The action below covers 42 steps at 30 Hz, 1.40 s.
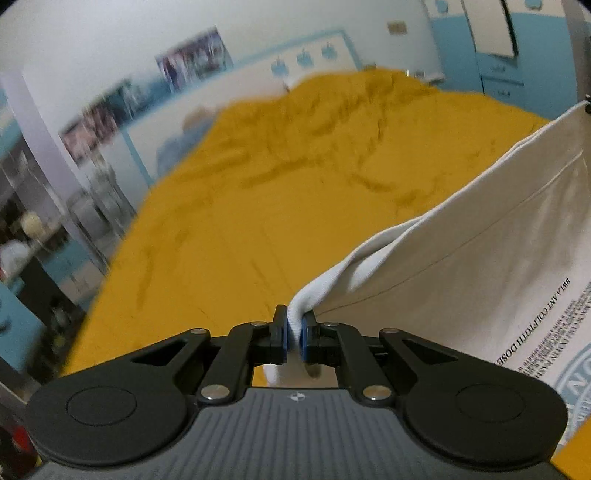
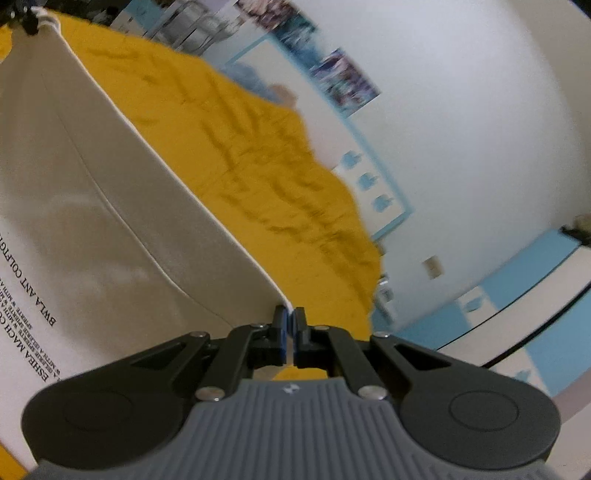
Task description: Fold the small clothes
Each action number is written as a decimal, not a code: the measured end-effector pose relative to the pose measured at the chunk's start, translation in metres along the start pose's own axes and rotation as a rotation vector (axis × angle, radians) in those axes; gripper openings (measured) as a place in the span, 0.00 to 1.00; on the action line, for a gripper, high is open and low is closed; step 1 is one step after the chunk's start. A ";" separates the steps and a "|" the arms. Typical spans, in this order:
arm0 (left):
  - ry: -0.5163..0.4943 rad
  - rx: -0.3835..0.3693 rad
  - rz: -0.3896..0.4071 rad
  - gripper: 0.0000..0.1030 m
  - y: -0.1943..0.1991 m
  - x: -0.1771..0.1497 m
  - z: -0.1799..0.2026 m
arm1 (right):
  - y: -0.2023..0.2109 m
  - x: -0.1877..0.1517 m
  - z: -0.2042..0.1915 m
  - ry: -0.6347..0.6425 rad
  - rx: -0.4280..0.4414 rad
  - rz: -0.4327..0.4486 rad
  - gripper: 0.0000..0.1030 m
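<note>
A white T-shirt (image 1: 480, 251) with black printed text and a pale blue round emblem hangs stretched in the air above the yellow bedspread (image 1: 258, 192). My left gripper (image 1: 294, 325) is shut on one bunched corner of the shirt. My right gripper (image 2: 290, 325) is shut on the thin hem at the other corner of the same shirt (image 2: 92, 192). The shirt's edge runs taut between the two grippers. The left gripper shows as a small dark shape at the top left of the right wrist view (image 2: 29, 16).
The wrinkled yellow bedspread (image 2: 266, 158) covers the bed under the shirt. White and blue walls with photos (image 1: 192, 59) stand behind it. Shelving with clutter (image 1: 33, 229) stands at the bed's left. A blue and white cabinet (image 2: 517, 295) stands at the right.
</note>
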<state>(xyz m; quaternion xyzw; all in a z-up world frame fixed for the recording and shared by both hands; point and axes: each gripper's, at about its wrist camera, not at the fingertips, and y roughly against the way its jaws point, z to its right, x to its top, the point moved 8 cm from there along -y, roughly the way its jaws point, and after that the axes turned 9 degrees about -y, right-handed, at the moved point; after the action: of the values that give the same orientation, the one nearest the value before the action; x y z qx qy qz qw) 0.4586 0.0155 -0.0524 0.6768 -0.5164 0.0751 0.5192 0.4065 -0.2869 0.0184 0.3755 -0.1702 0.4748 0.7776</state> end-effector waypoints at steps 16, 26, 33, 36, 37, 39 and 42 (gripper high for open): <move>0.132 -0.002 -0.039 0.59 -0.085 -0.032 -0.007 | -0.142 -0.055 -0.067 -0.165 0.080 -0.161 0.25; 0.237 -0.066 -0.065 0.71 -0.033 -0.059 -0.027 | -0.102 -0.092 -0.038 -0.466 0.145 -0.280 0.33; 0.426 -0.208 -0.073 0.72 0.030 -0.100 -0.016 | -0.019 -0.138 -0.043 -0.710 0.324 -0.371 0.31; 0.507 -0.217 -0.084 0.74 0.047 -0.127 -0.012 | 0.005 -0.160 -0.039 -0.805 0.327 -0.388 0.31; 0.545 -0.225 -0.091 0.74 0.050 -0.137 -0.010 | 0.008 -0.168 -0.038 -0.842 0.329 -0.401 0.32; 0.643 -0.260 -0.098 0.74 0.054 -0.155 -0.008 | 0.010 -0.187 -0.038 -0.940 0.343 -0.435 0.31; 0.765 -0.319 -0.081 0.69 0.056 -0.171 -0.002 | 0.014 -0.211 -0.041 -1.093 0.365 -0.452 0.23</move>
<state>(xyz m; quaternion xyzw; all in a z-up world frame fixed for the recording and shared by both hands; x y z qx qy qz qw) 0.3379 0.1276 -0.1251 0.5310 -0.2645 0.2194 0.7746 0.2872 -0.3811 -0.1336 0.7183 -0.3762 0.0587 0.5823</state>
